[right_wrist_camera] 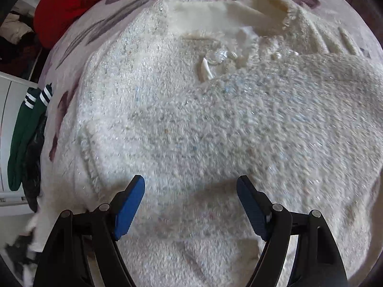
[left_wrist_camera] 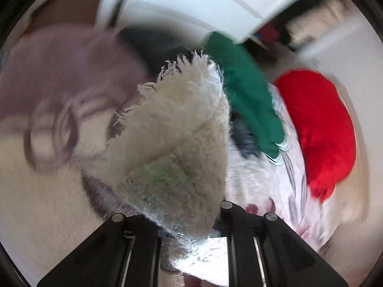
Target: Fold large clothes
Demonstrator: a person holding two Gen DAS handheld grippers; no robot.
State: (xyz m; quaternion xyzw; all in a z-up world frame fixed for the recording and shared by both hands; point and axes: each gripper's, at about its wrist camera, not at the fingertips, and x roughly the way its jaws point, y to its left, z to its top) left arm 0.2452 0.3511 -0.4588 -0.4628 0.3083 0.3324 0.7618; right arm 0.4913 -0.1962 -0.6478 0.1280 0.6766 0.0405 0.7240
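A: Where's the garment?

B: The fuzzy white jacket [right_wrist_camera: 191, 124] fills nearly the whole right wrist view, spread flat on a bedspread with purple flowers [right_wrist_camera: 79, 33]. Its collar and clear buttons [right_wrist_camera: 216, 58] sit in the upper middle of the frame.

A: And the right gripper [right_wrist_camera: 190, 203]?

B: Its jaws stand wide apart at the bottom centre, the 2 blue pads [right_wrist_camera: 130, 205] hanging just over the fabric with nothing pinched between them.

A: The left one?

B: In the left wrist view the left gripper [left_wrist_camera: 191, 227] is clamped onto a fringed fold of the same jacket [left_wrist_camera: 177, 134] — the cloth rises from between the black fingers [left_wrist_camera: 134, 244] at the bottom and fills the middle of the frame. The pads themselves are hidden by the fabric, and the background is blurred.

A: Anything else nearby?

B: A green garment with white stripes [left_wrist_camera: 249, 95] lies upper right of centre there, a red garment [left_wrist_camera: 320, 129] at the right — in the right wrist view the green one [right_wrist_camera: 22, 129] hangs at the left edge and the red one [right_wrist_camera: 71, 2] sits upper left.
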